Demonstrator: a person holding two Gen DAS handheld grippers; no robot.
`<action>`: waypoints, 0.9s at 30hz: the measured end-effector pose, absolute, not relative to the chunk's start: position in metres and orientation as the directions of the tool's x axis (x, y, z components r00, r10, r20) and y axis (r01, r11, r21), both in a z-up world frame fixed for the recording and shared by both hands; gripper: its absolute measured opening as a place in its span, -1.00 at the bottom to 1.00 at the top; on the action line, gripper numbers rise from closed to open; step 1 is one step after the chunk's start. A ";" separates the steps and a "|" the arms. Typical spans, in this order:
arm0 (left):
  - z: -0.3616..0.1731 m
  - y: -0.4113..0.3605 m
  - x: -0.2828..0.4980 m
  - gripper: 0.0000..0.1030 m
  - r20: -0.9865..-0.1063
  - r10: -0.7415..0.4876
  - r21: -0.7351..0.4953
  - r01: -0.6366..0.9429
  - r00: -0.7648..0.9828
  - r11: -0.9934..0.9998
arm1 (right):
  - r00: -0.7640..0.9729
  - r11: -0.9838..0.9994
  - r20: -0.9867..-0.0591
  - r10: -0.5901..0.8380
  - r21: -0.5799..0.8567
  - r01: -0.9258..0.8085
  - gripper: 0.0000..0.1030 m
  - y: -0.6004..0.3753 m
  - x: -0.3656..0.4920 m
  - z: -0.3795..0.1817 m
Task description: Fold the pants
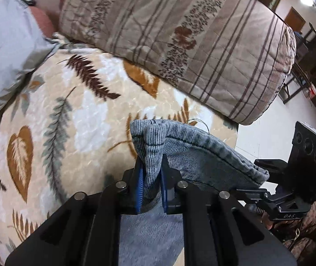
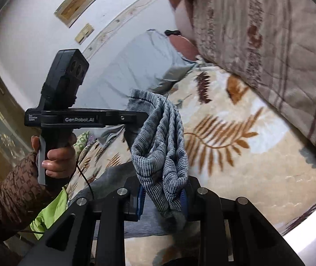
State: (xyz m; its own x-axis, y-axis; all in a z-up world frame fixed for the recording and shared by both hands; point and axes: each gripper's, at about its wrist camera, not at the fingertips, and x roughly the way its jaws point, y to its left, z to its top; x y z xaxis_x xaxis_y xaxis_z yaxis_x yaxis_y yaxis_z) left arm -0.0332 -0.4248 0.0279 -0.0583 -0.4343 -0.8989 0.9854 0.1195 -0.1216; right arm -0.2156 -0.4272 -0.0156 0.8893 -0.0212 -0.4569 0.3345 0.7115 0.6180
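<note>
Looking from the left wrist, the leaf-print bed blanket lies open up to the striped quilt; the left gripper has its jaws clamped on grey ribbed pants, held above the bed.

From the right wrist, the right gripper clamps the bunched pants too; the left hand grips its handle level.

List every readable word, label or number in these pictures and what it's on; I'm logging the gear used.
"GenRobot.AI": side of the left gripper, right wrist view.
Small white lines left of that brand: too small to read.
"BAS", roughly: underside of the right gripper, left wrist view; blurred, uncertain.
Pants: no text.
</note>
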 end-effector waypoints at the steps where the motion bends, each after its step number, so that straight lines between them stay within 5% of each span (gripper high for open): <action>1: 0.030 -0.421 -0.032 -0.79 -0.898 -0.437 -0.121 0.985 -0.054 0.127 | 0.890 0.719 -0.456 -0.016 0.613 0.328 -0.50 -0.424 -0.213 -0.013; 27: -0.002 -0.294 0.040 -0.79 -0.906 -0.423 -0.178 0.911 -0.005 0.371 | 0.782 0.861 -0.585 0.215 0.492 0.132 -0.44 -0.299 -0.109 -0.006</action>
State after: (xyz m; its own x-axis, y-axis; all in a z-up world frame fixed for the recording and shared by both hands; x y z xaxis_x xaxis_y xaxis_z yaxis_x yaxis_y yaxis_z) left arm 0.0401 -0.2943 -0.0020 -0.0051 -0.4235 -0.9059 0.9114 0.3709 -0.1785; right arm -0.1090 -0.2995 -0.0062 0.7825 0.2145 -0.5846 0.1316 0.8606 0.4919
